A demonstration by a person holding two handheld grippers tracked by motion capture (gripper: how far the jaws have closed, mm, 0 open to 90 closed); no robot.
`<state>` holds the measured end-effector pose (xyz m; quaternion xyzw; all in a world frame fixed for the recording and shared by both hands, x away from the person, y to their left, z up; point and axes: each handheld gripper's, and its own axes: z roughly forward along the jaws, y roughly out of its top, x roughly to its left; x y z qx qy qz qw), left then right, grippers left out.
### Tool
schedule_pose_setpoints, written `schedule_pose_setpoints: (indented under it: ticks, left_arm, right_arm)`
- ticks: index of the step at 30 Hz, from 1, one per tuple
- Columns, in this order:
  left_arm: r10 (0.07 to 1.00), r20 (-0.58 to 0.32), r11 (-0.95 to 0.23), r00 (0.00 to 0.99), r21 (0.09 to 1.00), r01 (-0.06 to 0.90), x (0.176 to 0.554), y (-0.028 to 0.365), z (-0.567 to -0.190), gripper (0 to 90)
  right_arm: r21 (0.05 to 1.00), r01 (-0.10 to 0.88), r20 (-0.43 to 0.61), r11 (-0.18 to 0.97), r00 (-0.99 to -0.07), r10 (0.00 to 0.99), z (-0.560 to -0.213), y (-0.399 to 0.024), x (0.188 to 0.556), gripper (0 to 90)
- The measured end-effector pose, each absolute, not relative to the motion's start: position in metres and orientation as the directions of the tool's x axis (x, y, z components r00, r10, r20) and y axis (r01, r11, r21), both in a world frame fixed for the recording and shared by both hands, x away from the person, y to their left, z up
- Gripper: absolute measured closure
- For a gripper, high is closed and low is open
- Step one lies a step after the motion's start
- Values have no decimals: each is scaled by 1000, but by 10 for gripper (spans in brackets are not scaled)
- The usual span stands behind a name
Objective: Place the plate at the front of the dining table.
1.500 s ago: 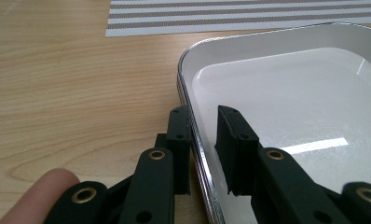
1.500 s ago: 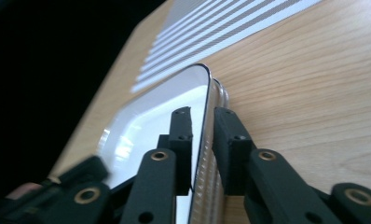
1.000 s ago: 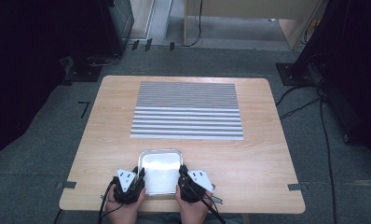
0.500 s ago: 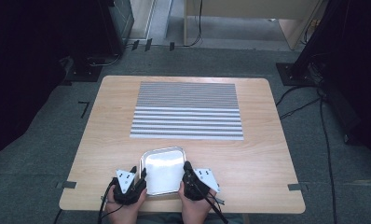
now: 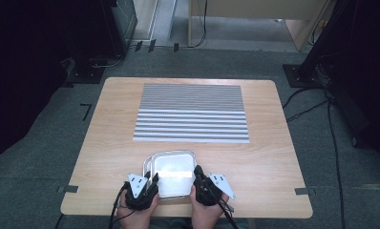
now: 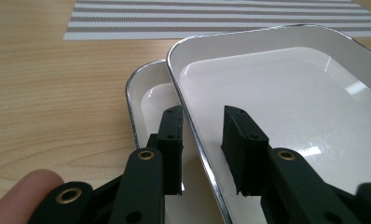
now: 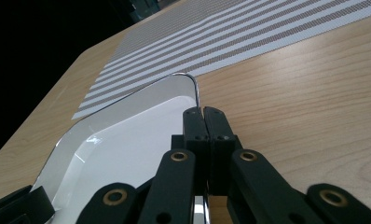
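- My right claw [image 7: 203, 112] is pressed together on the right rim of the upper tray [image 7: 127, 140]; in the right gripper view the jaws meet with only the thin metal-edged lip between them.
- In the high view I see that right claw [image 5: 197, 172] at the tray's 3 o'clock edge, with my hand beneath it at the near edge of the desk [image 5: 274, 157].
- My left claw [image 6: 203, 135] straddles the left rim of the upper tray [image 6: 286, 93]: one jaw stands inside the white basin, the other outside it, over the lower tray [image 6: 148, 93]. There is a visible gap on each side of the rim, so the jaws are spread and not pinching; they have just been closing a little.
- In the high view the left claw [image 5: 152, 180] sits at the trays' 8 o'clock corner.
- The upper tray [image 5: 174, 171] is white, rectangular with rounded corners, and lies askew in the lower tray [image 5: 146, 164], whose rim peeks out toward 9 o'clock.
- Both trays sit at 6 o'clock on the desk, near its front edge.
- A grey-and-white striped placemat [image 5: 192, 113] lies flat beyond the trays, toward 12 o'clock, near them but apart.
- A fingertip [image 6: 20, 196] shows beside the left claw's base.
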<state>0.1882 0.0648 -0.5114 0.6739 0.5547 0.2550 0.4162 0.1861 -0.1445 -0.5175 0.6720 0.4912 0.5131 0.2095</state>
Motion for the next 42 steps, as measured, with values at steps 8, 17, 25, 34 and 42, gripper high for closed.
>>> schedule_pose_setpoints:
  ticks: [8,17,25,34,42]
  left_arm:
    - [968,-161,31,191,837,546,194,70,-513,827]
    - [962,-219,103,164,845,524,195,72,-513,861]
    - [965,-205,96,163,856,507,192,72,-511,867]
    - [955,-231,116,187,869,481,187,74,-489,884]
    - [940,-274,130,205,840,526,205,73,-488,893]
  right_arm:
    - [785,453,494,-422,-46,868,-519,-145,186,895]
    - [802,459,461,-382,-68,885,-520,-142,181,876]
    - [814,467,420,-346,-61,906,-518,-139,182,887]
    - [811,455,445,-369,-70,893,-509,-143,180,900]
    - [780,472,491,-411,-54,869,-505,-150,191,900]
